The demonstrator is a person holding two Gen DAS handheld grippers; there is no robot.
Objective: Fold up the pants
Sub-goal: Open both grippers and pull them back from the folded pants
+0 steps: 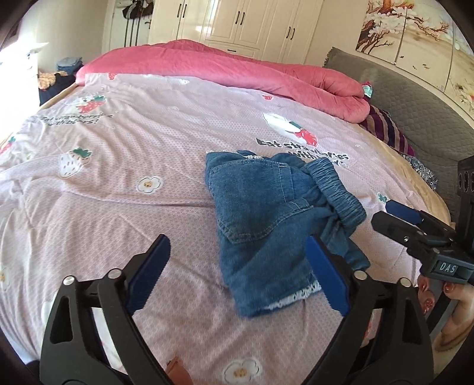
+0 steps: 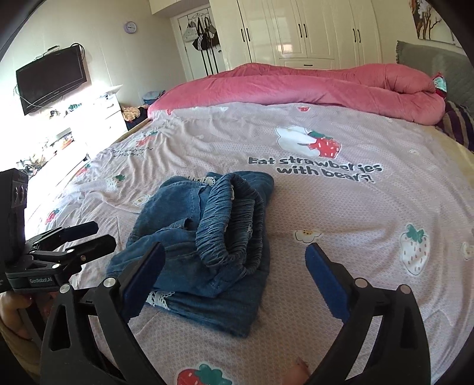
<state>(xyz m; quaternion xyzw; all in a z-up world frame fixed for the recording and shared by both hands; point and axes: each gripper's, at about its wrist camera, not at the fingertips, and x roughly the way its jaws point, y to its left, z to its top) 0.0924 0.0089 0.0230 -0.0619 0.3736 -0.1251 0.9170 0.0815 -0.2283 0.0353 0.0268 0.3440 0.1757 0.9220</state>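
A pink strawberry-print bed sheet (image 1: pixel 118 183) is seen carrying folded denim pants (image 1: pixel 260 219); beside the pants, the left hand-held gripper (image 1: pixel 237 272) and right hand-held gripper (image 2: pixel 234 275) are held wide open, empty.

pants (image 1: pixel 266 213) on bedsheet (image 1: pixel 118 183) | quilt (image 1: pixel 207 65) behind pants | wardrobe (image 1: pixel 251 20) behind quilt

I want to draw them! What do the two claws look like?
Each claw is black plastic, shaped like a wide V, with silver bolts and two flat blue pads with jagged edges. The right one's side says "DAS"; the left one's says "GenRobot.AI". The hand holding the right one has red painted nails.
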